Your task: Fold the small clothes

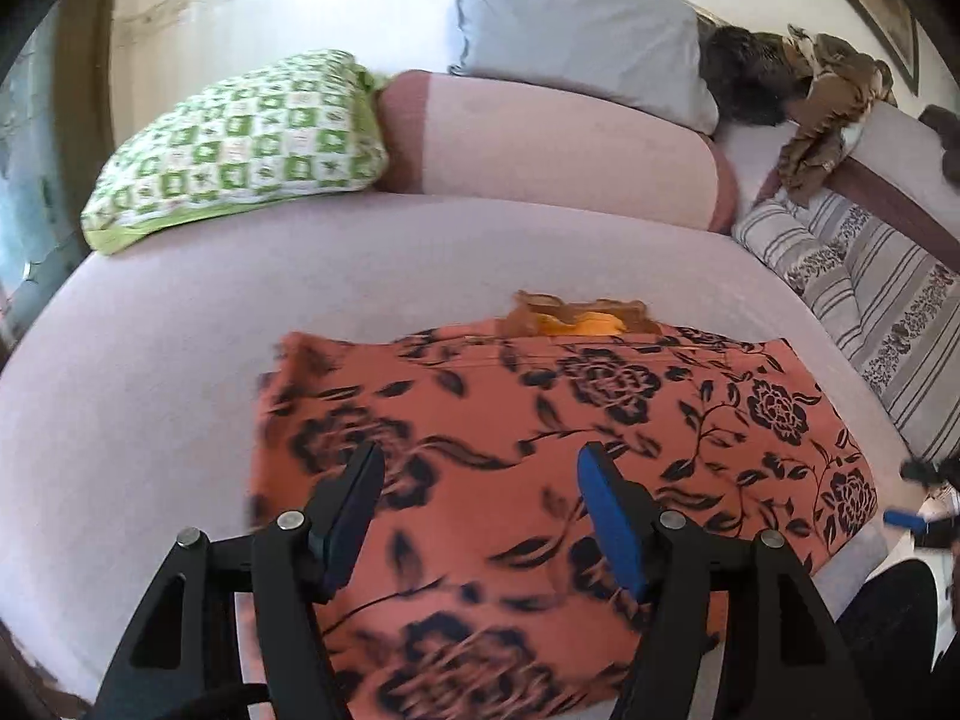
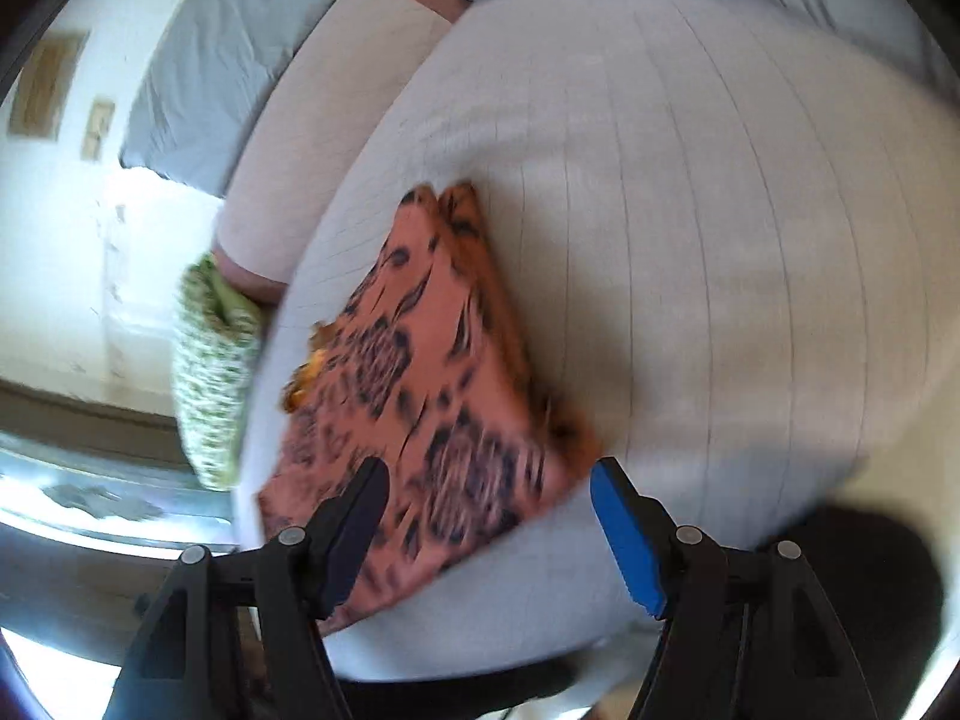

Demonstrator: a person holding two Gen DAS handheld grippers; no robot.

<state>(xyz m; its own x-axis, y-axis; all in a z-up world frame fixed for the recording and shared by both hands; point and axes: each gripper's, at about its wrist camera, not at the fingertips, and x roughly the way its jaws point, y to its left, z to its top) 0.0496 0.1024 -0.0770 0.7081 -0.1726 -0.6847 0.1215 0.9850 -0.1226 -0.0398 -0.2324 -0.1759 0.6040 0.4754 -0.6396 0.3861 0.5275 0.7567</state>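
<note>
A: On the pale bed (image 1: pixel 180 312), what is the biggest thing?

B: After the mattress itself, the pink bolster (image 1: pixel 540 144) along the back, with a grey pillow (image 1: pixel 576 30) behind it and a green checked pillow (image 1: pixel 240 144) at its left end. A striped cushion (image 1: pixel 870 300) lies at the right.

A: And the garment?

B: The orange floral cloth (image 1: pixel 540 432) lies flat on the bed, folded into a rough rectangle. A bit of yellow-orange fabric (image 1: pixel 582 321) peeks out at its far edge.

A: Where is it relative to the jaws?

B: The left gripper (image 1: pixel 480 468) hangs over the cloth's near half, jaws spread wide, nothing pinched between them; the cloth is below and beyond the fingertips. The right gripper (image 2: pixel 489 480) is also spread open and empty. It sits at the near corner of the orange floral cloth (image 2: pixel 432 360): its dark finger overlaps the fabric, its blue finger (image 2: pixel 624 540) stands over bare sheet.

A: What does one view give that the other lacks?

B: The left view shows a heap of brown clothes (image 1: pixel 828 120) at the far right, and a blue pad of the other gripper at the right edge. The right view is blurred and tilted, but it shows the sheet's thin lines and two frames (image 2: pixel 45 90) on the wall.
</note>
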